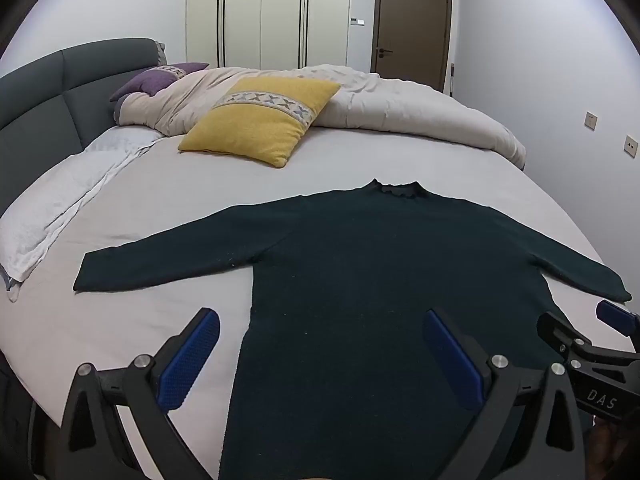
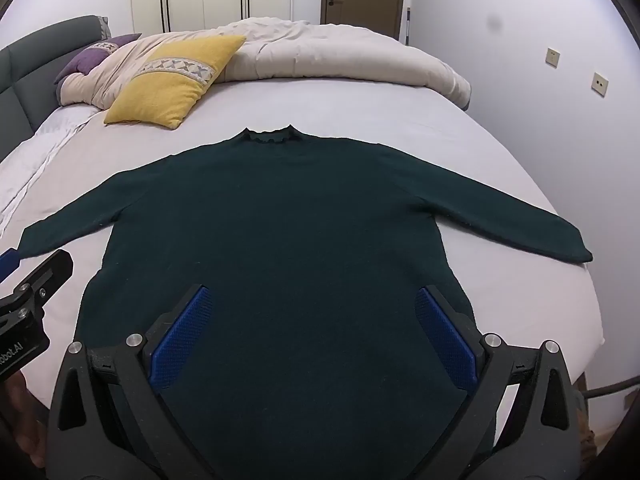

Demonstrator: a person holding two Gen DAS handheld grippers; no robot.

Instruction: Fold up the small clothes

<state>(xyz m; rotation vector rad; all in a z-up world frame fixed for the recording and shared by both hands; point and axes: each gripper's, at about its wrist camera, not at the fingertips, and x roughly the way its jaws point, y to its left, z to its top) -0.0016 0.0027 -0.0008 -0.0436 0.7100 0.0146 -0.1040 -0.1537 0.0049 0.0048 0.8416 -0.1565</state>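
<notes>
A dark green long-sleeved sweater (image 1: 360, 264) (image 2: 296, 216) lies flat on the bed, collar toward the far side and both sleeves spread wide. My left gripper (image 1: 322, 354) hangs open above the sweater's lower left edge, with nothing between its blue pads. Its left pad is over the sheet and its right pad over the cloth. Over the lower middle of the sweater my right gripper (image 2: 312, 332) stands open too, holding nothing. The right gripper's tip (image 1: 616, 318) shows at the right edge of the left wrist view. The left gripper's tip (image 2: 12, 260) shows at the left edge of the right wrist view.
The bed (image 1: 192, 200) has a pale sheet. A yellow cushion (image 1: 260, 120) (image 2: 172, 80) lies beyond the sweater, with a rumpled beige duvet (image 1: 400, 108) and a purple pillow (image 1: 156, 78) behind it. A grey headboard (image 1: 48, 92) stands on the left. Wardrobes and a brown door stand at the far wall.
</notes>
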